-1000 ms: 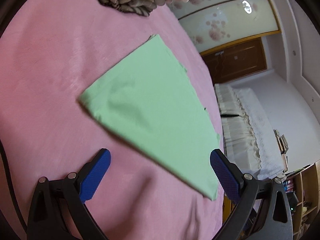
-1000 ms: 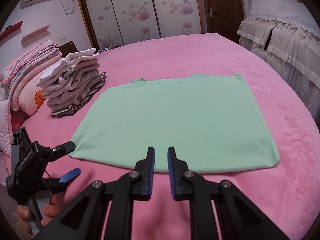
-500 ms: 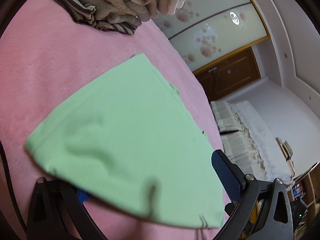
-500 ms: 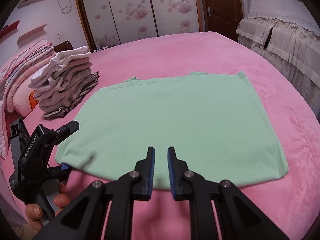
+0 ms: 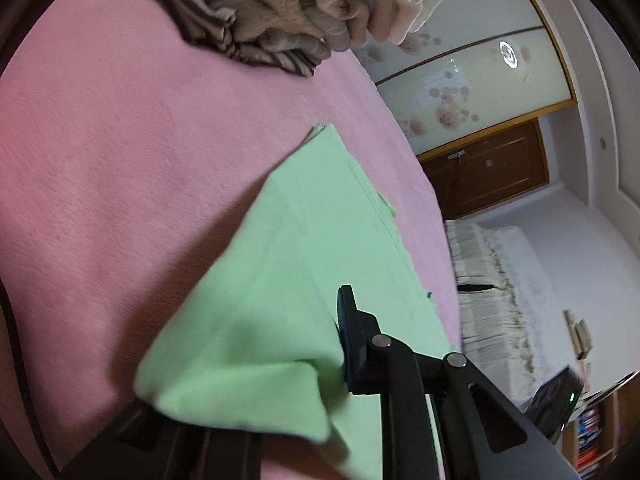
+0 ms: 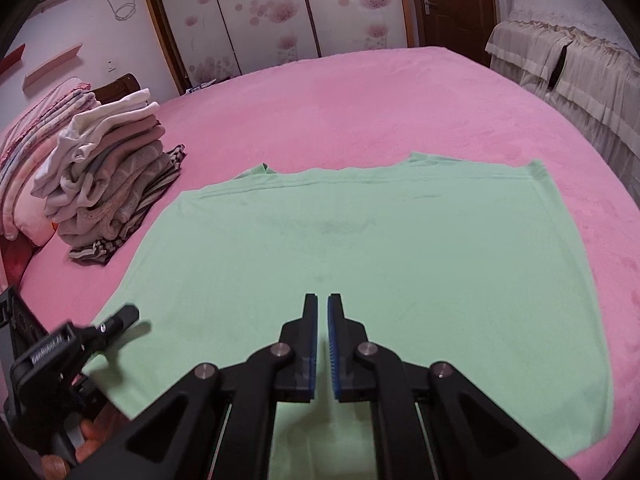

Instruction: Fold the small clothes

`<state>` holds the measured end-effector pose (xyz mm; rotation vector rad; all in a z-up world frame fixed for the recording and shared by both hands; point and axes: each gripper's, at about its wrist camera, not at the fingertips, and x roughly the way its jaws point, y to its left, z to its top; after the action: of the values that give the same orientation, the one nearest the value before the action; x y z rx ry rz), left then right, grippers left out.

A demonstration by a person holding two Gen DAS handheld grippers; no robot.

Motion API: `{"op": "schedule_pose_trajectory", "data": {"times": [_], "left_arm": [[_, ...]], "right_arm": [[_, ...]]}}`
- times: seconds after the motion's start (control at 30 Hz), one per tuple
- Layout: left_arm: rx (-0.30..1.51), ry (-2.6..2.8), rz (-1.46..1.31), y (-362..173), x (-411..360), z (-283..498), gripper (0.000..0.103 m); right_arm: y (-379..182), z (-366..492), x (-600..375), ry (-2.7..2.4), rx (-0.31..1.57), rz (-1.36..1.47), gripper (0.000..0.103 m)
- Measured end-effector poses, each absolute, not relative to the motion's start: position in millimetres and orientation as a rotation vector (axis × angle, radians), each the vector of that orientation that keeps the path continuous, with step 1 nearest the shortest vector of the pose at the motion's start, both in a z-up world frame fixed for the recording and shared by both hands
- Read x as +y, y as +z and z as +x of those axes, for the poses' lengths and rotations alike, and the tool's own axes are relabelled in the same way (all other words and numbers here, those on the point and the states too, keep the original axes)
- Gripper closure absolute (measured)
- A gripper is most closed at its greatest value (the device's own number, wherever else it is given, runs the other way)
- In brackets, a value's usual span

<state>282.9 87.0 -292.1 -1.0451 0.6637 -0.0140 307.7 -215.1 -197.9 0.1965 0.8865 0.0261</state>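
Closing on the near left corner of the flat pale-green knit garment [image 6: 360, 248], the left gripper [image 5: 340, 344] has swung its jaws from wide apart a second ago to nearly together, and the cloth is bunched and lifted between them where it lay smooth before. That green piece lies spread across the middle of the pink plush bedspread [image 6: 360, 96], its far hem toward the wardrobe doors, with the stack of folded grey and cream clothes [image 6: 108, 184] near the bed's left edge, apart from it. The right gripper [image 6: 322, 340] has come forward over the near hem; its blue-padded jaws are pressed almost together with nothing between them, hanging above the fabric. My reading: one corner is now caught, so the first fold can begin once the right side takes its own hold
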Motion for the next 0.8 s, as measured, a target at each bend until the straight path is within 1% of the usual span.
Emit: {"op": "schedule_pose_trajectory", "data": {"times": [0.13,0.27,0.47,0.7,0.8], "left_arm": [[0.659,0.010,-0.962,-284.0,81.3,279.8,0.095],[0.643,0.029,-0.894,-274.1,76.4,278.9,0.095],[0.605,0.062,-0.690,-244.9,54.3,280.5,0.095],[0.530,-0.013,-0.537,-208.9,25.3,285.9,0.095],[0.516,-0.045,-0.471,-197.1,11.0,289.0,0.095]], "right_arm": [[-208.9,316.3,-213.2,0.038,0.920,0.228,0.099],[-219.0,317.3,-209.7,0.039,0.953,0.213,0.099],[-234.4,319.4,-211.0,0.051,0.995,0.214,0.101],[-236.0,322.1,-213.0,0.080,1.012,0.206,0.101],[-230.1,318.4,-221.0,0.111,1.004,0.253,0.101]]}}
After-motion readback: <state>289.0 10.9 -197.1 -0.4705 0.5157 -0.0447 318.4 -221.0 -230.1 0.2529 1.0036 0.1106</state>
